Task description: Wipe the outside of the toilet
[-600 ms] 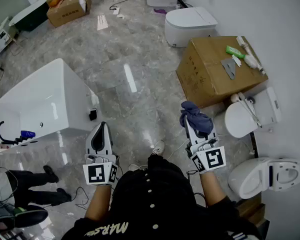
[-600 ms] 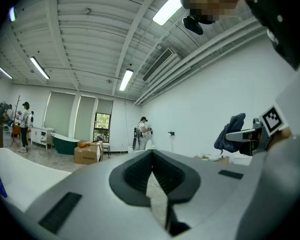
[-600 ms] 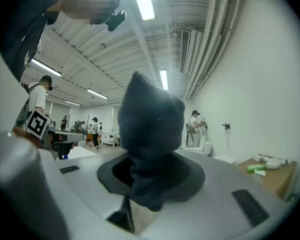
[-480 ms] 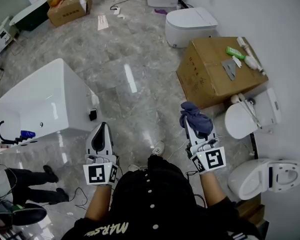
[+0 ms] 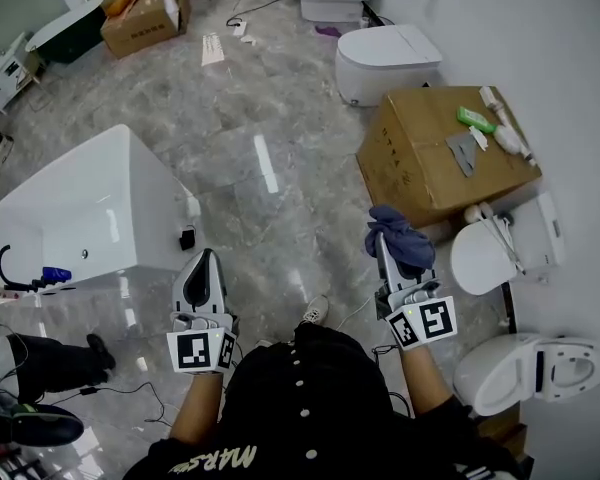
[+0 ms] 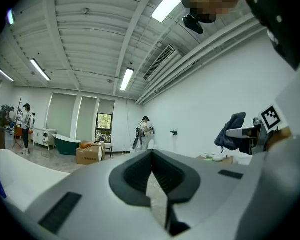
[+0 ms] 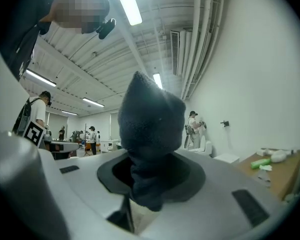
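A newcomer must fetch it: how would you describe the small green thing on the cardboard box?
Follow the white wall on the right to the big cardboard box on the floor. On its top, towards the wall, lies the small green thing; it is the only green item there, beside a grey piece and white objects.

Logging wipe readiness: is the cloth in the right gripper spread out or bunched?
Bunched: the dark cloth sticks up as a crumpled lump, pinched between the jaws of the right gripper.

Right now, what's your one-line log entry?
right gripper: shut on cloth | left gripper: shut, empty | closed toilet: apart from cloth
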